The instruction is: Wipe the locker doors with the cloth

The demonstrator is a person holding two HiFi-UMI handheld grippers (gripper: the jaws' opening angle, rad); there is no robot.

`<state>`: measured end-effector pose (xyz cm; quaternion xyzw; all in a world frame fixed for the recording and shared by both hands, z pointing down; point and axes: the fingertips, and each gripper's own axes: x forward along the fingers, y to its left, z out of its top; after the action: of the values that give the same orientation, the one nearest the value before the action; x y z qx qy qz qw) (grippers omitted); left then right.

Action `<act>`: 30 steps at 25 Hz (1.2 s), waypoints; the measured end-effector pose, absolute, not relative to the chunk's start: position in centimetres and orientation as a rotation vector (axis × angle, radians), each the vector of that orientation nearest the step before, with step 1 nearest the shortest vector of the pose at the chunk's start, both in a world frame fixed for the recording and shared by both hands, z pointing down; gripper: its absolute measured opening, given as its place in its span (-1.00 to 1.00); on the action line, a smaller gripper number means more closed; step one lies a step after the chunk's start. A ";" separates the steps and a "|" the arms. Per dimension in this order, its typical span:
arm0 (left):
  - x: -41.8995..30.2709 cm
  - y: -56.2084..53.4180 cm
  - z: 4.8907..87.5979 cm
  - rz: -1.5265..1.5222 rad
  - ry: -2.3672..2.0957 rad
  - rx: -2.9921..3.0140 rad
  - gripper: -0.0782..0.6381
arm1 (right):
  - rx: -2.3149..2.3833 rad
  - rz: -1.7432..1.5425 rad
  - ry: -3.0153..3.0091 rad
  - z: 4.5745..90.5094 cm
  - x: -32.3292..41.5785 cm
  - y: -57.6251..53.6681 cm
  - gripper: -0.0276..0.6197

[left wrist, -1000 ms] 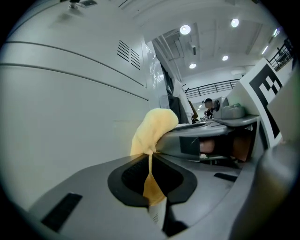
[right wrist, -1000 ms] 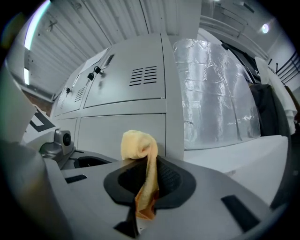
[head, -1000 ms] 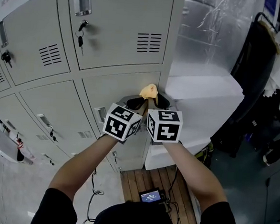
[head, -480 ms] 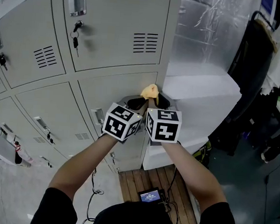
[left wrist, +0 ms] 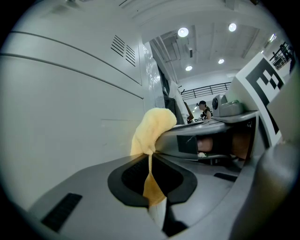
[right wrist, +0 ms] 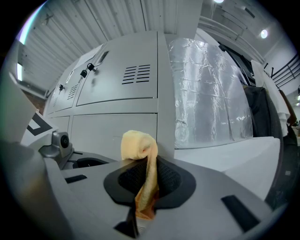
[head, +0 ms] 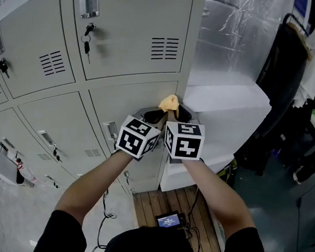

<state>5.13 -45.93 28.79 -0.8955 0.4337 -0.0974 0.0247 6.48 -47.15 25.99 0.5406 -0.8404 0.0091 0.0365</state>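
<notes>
The left tool [head: 154,116] and the right tool [head: 181,114] sit side by side, their marker cubes [head: 138,137] almost touching; both point at the grey locker door [head: 124,107] in the lower row. Each tool's jaws are pressed together on the yellow cloth [head: 169,102]; in the left gripper view a thin strip of it runs down into the closed jaws, and the right gripper view shows the same kind of strip pinched there. Above both sets of jaws the cloth bunches into a soft roll; that roll lies at the upper right part of the door, close to its right edge; whether it presses on the metal I cannot tell.

On the door above, a bunch of keys [head: 88,42] hangs from the lock, with a vent grille [head: 165,48] to its right. Right of the lockers hangs a crinkled silver foil sheet [head: 233,36]; below it stands a white block [head: 229,101].
</notes>
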 end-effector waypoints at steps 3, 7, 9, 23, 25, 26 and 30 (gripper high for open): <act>5.1 -45.9 28.8 -0.304 1.347 -2.766 -0.68 | 1.651 0.029 -2.582 26.0 6.5 -47.1 -0.72; 5.1 -45.2 28.6 -0.300 1.361 -2.753 -0.68 | 1.620 0.035 -2.613 25.9 6.3 -46.4 -0.72; 4.7 -44.6 28.5 -0.280 1.385 -2.742 -0.68 | 1.592 0.021 -2.640 25.8 5.9 -45.7 -0.72; -5.6 -39.5 31.0 -0.319 1.694 -2.585 -0.68 | 1.226 0.002 -2.820 28.3 -4.8 -40.9 -0.72; -7.4 -38.8 31.9 -0.334 1.747 -2.567 -0.68 | 1.169 0.015 -2.832 29.2 -6.7 -40.2 -0.72; -8.2 -38.4 32.3 -0.339 1.771 -2.557 -0.68 | 1.143 0.019 -2.837 29.6 -7.6 -39.9 -0.72; -11.1 -37.3 33.7 -0.347 1.858 -2.529 -0.68 | 1.064 0.036 -2.846 31.0 -10.6 -38.8 -0.72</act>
<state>-11.13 -37.26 33.65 -0.8010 0.5884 -0.1100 -0.0076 -10.61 -38.83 30.96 0.3497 -0.9354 0.0117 0.0513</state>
